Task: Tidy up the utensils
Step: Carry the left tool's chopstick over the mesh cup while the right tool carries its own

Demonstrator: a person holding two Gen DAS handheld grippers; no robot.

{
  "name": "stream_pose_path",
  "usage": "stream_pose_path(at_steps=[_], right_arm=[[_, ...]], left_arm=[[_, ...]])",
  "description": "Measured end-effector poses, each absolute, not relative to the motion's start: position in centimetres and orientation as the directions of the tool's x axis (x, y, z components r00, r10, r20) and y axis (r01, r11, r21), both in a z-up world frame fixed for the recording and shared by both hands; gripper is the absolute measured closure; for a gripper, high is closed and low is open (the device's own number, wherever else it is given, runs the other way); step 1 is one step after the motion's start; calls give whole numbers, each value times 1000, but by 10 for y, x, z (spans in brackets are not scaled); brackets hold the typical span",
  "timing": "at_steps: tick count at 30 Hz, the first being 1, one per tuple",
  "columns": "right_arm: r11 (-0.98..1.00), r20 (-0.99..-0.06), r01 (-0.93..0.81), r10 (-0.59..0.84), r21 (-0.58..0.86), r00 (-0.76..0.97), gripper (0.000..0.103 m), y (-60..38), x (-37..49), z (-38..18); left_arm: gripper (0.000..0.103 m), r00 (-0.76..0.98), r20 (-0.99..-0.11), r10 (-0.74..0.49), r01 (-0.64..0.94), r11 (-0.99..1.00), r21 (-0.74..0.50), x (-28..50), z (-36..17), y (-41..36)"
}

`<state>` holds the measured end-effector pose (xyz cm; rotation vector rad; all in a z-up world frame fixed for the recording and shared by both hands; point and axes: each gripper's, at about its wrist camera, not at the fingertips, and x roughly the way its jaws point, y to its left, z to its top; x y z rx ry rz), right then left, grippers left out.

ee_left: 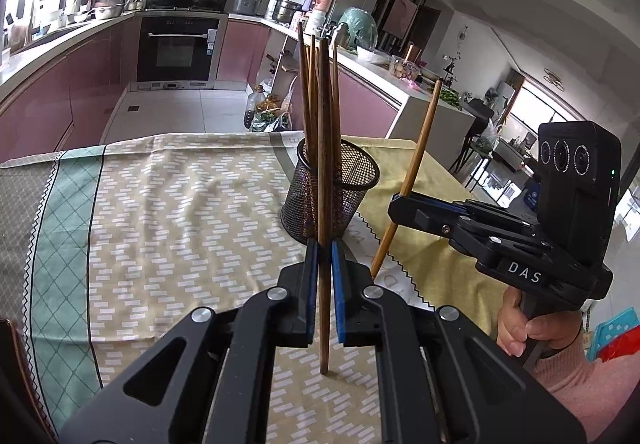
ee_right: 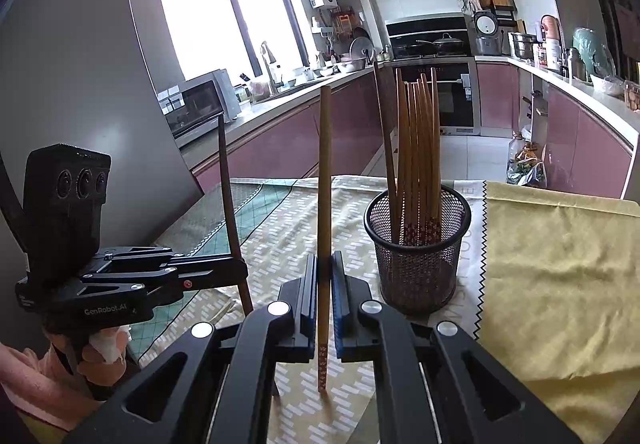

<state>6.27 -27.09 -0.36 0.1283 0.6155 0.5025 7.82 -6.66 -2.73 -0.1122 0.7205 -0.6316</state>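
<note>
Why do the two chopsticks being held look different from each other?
The left gripper holds a dark brown chopstick; the right gripper holds a lighter, tan chopstick. The tan one has a small dotted pattern near its lower end; the dark one looks plain. Both are gripped partway up, roughly upright, outside the mesh holder.

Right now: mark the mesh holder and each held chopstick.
mesh holder [ee_right: 416, 268], right wrist view, front wall.
dark chopstick [ee_left: 325, 163], left wrist view, shaft above the left tongs.
light chopstick [ee_right: 325, 179], right wrist view, shaft above the right tongs.
</note>
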Motion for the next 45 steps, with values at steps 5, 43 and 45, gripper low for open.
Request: stream_pose_path(at_steps=[5,43,45], right_arm=[[872,-514,-419,487,252,706,97,-269,60,-1],[906,-421,-389,423,170,802,97,-292,67,45],[906,-419,-389,423,169,803,97,-293,68,45]], left_arm=[[96,572,-574,-586,516,801,-304,75,-25,-68],[96,643,-487,-592,553,798,-240,89,24,-88],[96,644,-484,-592,555,798,-237,89,26,-89]])
